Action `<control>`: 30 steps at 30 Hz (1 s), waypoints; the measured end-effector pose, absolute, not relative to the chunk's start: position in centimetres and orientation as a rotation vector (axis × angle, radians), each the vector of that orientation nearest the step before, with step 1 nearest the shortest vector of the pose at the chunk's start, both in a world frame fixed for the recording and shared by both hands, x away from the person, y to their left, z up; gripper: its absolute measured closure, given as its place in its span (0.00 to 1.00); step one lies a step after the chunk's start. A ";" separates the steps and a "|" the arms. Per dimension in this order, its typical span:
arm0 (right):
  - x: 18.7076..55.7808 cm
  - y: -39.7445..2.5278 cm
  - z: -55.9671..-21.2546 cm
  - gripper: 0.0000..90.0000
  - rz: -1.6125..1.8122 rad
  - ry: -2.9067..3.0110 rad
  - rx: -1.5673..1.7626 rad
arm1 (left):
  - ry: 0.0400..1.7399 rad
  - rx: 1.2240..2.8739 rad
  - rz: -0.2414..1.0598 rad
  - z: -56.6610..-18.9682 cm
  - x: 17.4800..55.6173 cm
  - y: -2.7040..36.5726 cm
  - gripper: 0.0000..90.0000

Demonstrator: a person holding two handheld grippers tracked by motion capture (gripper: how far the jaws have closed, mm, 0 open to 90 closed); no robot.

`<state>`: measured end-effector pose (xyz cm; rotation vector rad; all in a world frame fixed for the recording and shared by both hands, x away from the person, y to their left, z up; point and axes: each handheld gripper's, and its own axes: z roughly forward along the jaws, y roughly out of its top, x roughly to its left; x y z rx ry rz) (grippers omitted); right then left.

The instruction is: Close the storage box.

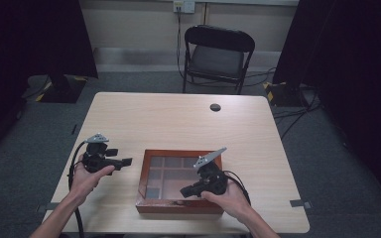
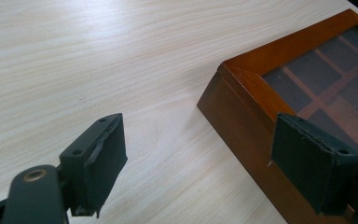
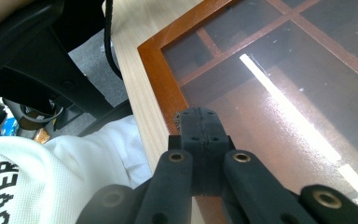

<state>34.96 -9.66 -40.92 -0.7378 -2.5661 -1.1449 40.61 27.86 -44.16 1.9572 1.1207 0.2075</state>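
Observation:
A dark brown wooden box (image 1: 144, 173) with a glass lid over several compartments lies on the table near its front edge. My left gripper (image 1: 126, 161) is held just left of the box, pointing at it, and its jaws stand wide open. In the left gripper view the left gripper (image 2: 205, 154) frames the near corner of the box (image 2: 247, 79), touching nothing. My right gripper (image 1: 184, 191) hovers over the front part of the lid. In the right gripper view the right gripper (image 3: 199, 116) is shut with nothing between its pads, right at the wooden frame of the box (image 3: 154, 70).
The light wood table (image 1: 178, 119) has a round cable hole (image 1: 215, 107) near its far edge. A black folding chair (image 1: 218, 49) stands beyond it. Cables lie on the floor at the right. The person's white shirt (image 3: 74, 163) is below the table edge.

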 end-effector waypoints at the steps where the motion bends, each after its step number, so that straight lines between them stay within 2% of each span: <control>1: 35.0 -9.7 -41.0 1.00 -1.142 -2.568 -0.741 | 1.120 1.958 0.208 -44.2 40.6 27.8 0.20; 4: 35.3 -9.7 -41.3 0.99 -1.142 -2.559 -0.769 | 1.116 1.960 0.214 -44.1 40.6 27.8 0.20; 5: 35.4 -9.8 -41.3 0.95 -1.151 -2.553 -0.789 | 1.114 1.960 0.211 -44.1 40.6 27.8 0.20; 11: 36.6 -11.6 -40.3 0.86 -1.271 -2.543 -0.921 | 1.120 1.963 0.208 -44.2 40.6 27.8 0.20; 12: 36.9 -12.1 -40.0 0.80 -1.294 -2.536 -0.956 | 1.126 1.962 0.207 -44.2 40.7 27.8 0.20; 17: 38.2 -14.6 -39.3 0.62 -1.361 -2.537 -1.143 | 1.128 1.971 0.208 -44.3 40.7 27.8 0.20; 30: 38.9 -22.2 -40.7 0.32 -1.357 -2.498 -1.566 | 1.124 2.014 0.236 -43.8 40.9 27.6 0.21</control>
